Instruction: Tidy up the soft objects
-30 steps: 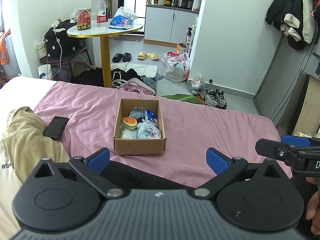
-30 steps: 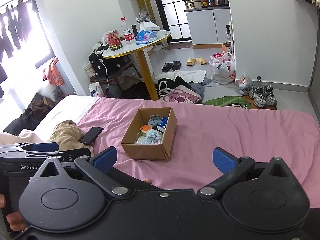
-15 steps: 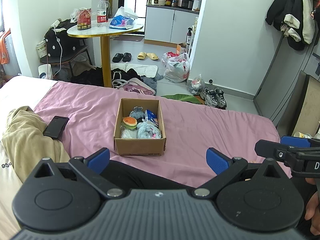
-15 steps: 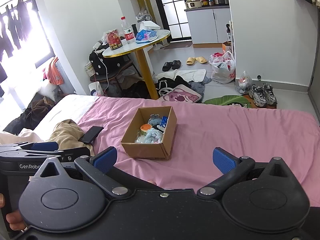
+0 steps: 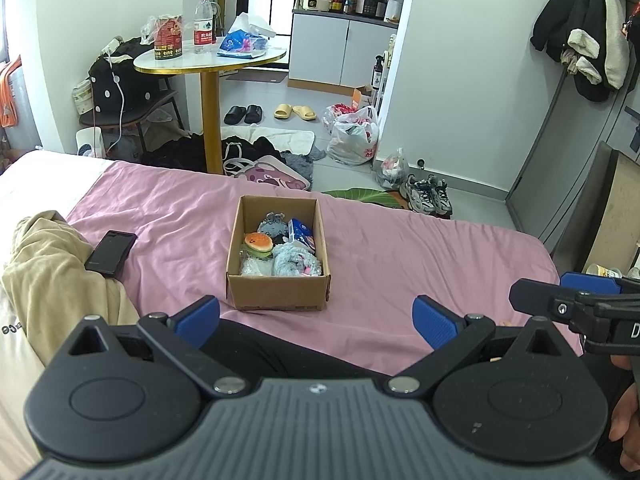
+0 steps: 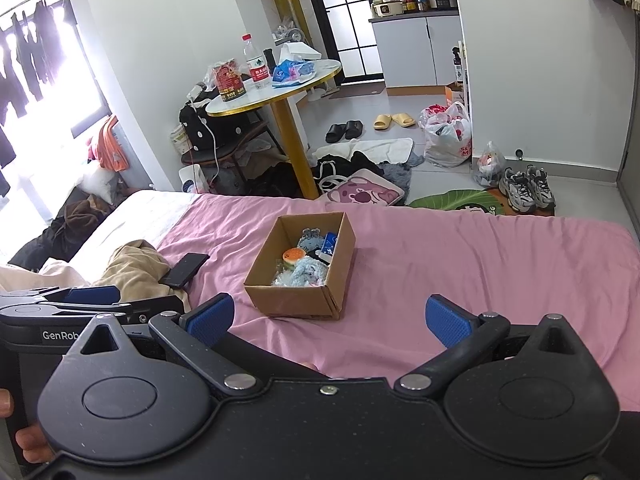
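A small cardboard box (image 5: pixel 276 298) (image 6: pixel 292 300) stands on the pink bedsheet (image 5: pixel 400 256). Inside lie a burger-shaped plush (image 5: pixel 259 243) (image 6: pixel 294 257), a fluffy blue-grey plush (image 5: pixel 296 264) (image 6: pixel 306 274), a grey plush (image 5: pixel 273 224), a blue tissue pack (image 5: pixel 301 232) (image 6: pixel 329 245) and a clear packet (image 5: pixel 253 267). My left gripper (image 5: pixel 316 320) is open, held back from the box's near side with nothing between its fingers. Just as far back, my right gripper (image 6: pixel 328 316) is open and holds nothing. Each gripper shows at the edge of the other's view.
A black phone (image 5: pixel 111 253) (image 6: pixel 184 270) lies left of the box beside a beige garment (image 5: pixel 44 276). Beyond the bed's far edge are a round table (image 5: pixel 212 60) with a bottle and a can, bags, slippers and sneakers (image 5: pixel 426 198) on the floor.
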### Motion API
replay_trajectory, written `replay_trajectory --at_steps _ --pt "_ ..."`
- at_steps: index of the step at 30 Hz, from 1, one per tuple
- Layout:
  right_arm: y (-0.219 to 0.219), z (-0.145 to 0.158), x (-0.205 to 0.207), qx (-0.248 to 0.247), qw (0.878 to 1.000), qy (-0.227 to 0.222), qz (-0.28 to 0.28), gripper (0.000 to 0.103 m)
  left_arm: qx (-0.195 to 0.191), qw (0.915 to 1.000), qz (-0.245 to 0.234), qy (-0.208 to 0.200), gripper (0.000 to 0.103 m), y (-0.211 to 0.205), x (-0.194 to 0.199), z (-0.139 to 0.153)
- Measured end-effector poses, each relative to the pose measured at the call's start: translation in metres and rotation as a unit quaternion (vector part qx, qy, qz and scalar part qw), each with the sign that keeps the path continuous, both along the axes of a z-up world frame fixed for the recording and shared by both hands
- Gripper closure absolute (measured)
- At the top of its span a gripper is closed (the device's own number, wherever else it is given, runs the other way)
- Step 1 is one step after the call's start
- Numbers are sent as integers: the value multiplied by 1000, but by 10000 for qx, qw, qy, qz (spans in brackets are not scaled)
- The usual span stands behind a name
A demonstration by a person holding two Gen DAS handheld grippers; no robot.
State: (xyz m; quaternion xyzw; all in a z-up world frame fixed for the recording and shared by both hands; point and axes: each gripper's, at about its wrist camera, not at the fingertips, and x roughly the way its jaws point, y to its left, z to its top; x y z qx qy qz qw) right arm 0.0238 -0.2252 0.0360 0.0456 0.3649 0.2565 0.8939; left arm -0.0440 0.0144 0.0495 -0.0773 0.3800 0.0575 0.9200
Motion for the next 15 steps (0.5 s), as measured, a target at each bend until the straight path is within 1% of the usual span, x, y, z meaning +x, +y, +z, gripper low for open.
replay_trajectory --at_steps 15 --pt "1 0 -1 -12 10000 -1 1 0 -27 10000 -9 22 1 -2 0 -2"
